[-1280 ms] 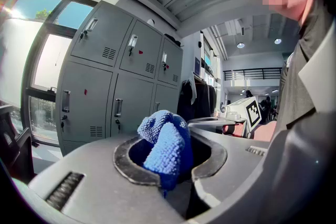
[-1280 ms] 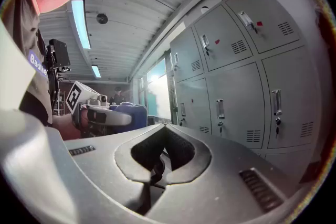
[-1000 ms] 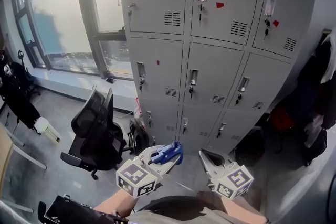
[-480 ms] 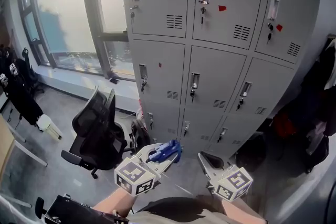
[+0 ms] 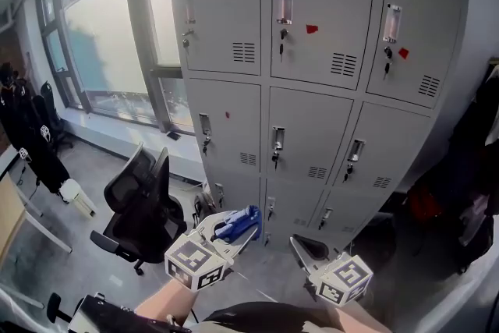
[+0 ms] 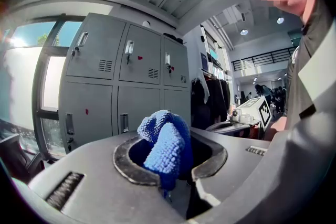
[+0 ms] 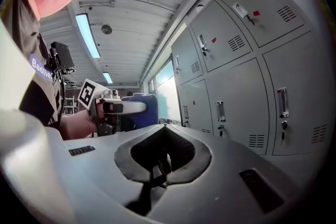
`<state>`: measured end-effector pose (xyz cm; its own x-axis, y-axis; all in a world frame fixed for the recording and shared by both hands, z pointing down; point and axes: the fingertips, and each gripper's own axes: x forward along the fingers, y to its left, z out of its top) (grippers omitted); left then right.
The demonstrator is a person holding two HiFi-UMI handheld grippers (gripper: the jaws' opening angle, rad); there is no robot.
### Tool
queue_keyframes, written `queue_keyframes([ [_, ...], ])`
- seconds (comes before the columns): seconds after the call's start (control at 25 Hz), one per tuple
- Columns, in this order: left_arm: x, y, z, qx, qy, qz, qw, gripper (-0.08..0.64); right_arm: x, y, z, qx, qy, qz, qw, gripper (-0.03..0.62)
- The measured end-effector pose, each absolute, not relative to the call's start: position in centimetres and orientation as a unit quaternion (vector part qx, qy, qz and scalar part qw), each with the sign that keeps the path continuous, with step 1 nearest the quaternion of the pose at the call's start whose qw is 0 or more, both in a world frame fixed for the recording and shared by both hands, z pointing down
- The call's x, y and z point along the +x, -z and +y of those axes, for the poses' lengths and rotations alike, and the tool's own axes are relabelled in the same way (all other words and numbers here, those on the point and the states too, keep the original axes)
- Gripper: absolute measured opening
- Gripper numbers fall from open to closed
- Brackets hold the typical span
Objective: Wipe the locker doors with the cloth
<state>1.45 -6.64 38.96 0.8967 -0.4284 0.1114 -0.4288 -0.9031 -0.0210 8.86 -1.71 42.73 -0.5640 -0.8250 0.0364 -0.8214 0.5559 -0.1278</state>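
Note:
Grey lockers [image 5: 312, 82] stand ahead in three rows and three columns, doors closed, with keys in the locks and small red marks on some doors. My left gripper [image 5: 235, 230] is held low in front of them, shut on a bunched blue cloth [image 5: 242, 221]. In the left gripper view the cloth [image 6: 163, 139] bulges up between the jaws of the gripper [image 6: 168, 153], the lockers [image 6: 126, 86] still some way off. My right gripper [image 5: 302, 249] is beside it, shut and empty. Its own view shows the gripper [image 7: 165, 127] with jaws together, and the left gripper [image 7: 123, 107] with the cloth [image 7: 143, 110].
A black office chair [image 5: 144, 207] stands left of the lockers, below a large window [image 5: 109, 35]. Dark coats [image 5: 477, 160] hang at the right, with a dark bag [image 5: 376, 226] on the floor. Dark bags [image 5: 31, 144] sit at far left. A black case [image 5: 101, 314] lies by my feet.
The view has shifted, so the lockers sit lower and more to the left in it. Both grippers stay low and close together; the left keeps hold of the cloth.

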Motion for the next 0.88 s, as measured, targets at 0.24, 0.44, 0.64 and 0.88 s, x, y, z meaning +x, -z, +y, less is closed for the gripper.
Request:
queue_keyframes([
  [0.24,5.0,-36.4,-7.5,0.974,-0.043,-0.223,-0.018,0.124,12.3,-42.2,-1.5,-0.466,0.068,0.882,0.027,0.005],
  [0.44,6.3,-34.5,-9.4,0.971,-0.04,-0.23,-0.053,0.124,13.3,-42.4,-2.6,-0.461,0.073,0.884,0.028,0.005],
  [0.64,5.5,-31.3,-13.1,0.963,-0.035,-0.238,-0.122,0.124,11.8,-42.6,-5.6,-0.45,0.072,0.89,0.015,0.005],
  [0.88,2.8,-23.1,-19.9,0.926,-0.051,-0.259,-0.271,0.124,8.3,-41.6,-11.4,-0.45,0.061,0.891,0.006,0.005],
])
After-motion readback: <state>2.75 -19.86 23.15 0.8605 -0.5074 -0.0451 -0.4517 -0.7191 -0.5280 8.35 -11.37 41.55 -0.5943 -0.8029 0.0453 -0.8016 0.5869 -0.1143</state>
